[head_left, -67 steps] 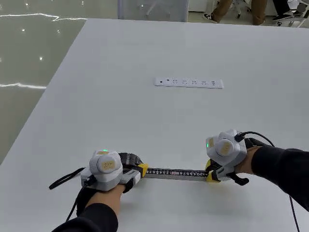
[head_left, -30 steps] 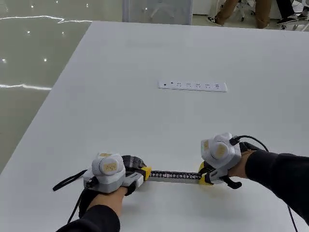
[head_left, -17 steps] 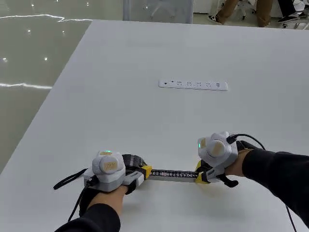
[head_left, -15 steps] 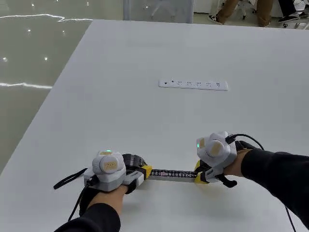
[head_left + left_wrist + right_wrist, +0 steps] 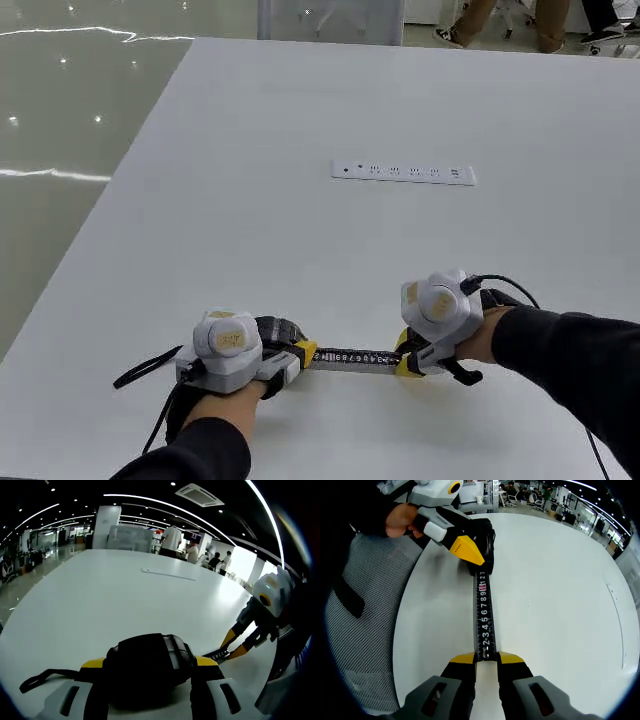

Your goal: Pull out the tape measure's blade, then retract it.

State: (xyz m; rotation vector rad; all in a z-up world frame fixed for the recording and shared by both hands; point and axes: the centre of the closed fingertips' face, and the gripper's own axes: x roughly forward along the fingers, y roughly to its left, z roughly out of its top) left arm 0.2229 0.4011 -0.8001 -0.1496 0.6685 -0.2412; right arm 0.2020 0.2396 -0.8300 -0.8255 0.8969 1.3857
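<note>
Tape measure [image 5: 278, 333]: black-and-yellow case, lying on the white counter [image 5: 300, 200] near its close edge.

Head view. Left tool [image 5: 288, 348] clenched on the case. Right tool [image 5: 405, 364] clenched on the end of the blade [image 5: 355, 357], which lies extended flat along the counter between the two tools. Black strap [image 5: 145, 367] runs from the case toward the counter's left edge. White power strip [image 5: 404, 172] lies well apart, farther up the counter. Dark sleeves on both arms.

Left gripper view. The tape measure [image 5: 150, 662] sits gripped between the left tool's two white, yellow-tipped jaws. Blade [image 5: 218, 654] leaves the case to the right and meets the right tool [image 5: 234, 645], whose yellow tips pinch it. Strap [image 5: 45, 676] at lower left. Power strip [image 5: 167, 574] far across the counter.

Right gripper view. Right tool [image 5: 487, 658]: yellow tips closed on either side of the blade's end. Blade [image 5: 485, 610], with printed numerals, runs straight to the case [image 5: 484, 540]. A yellow-tipped jaw of the left tool is pressed to the case's side, and a hand [image 5: 400, 522] holds that tool. Grey mesh [image 5: 365, 605] lies beyond the counter's edge.
</note>
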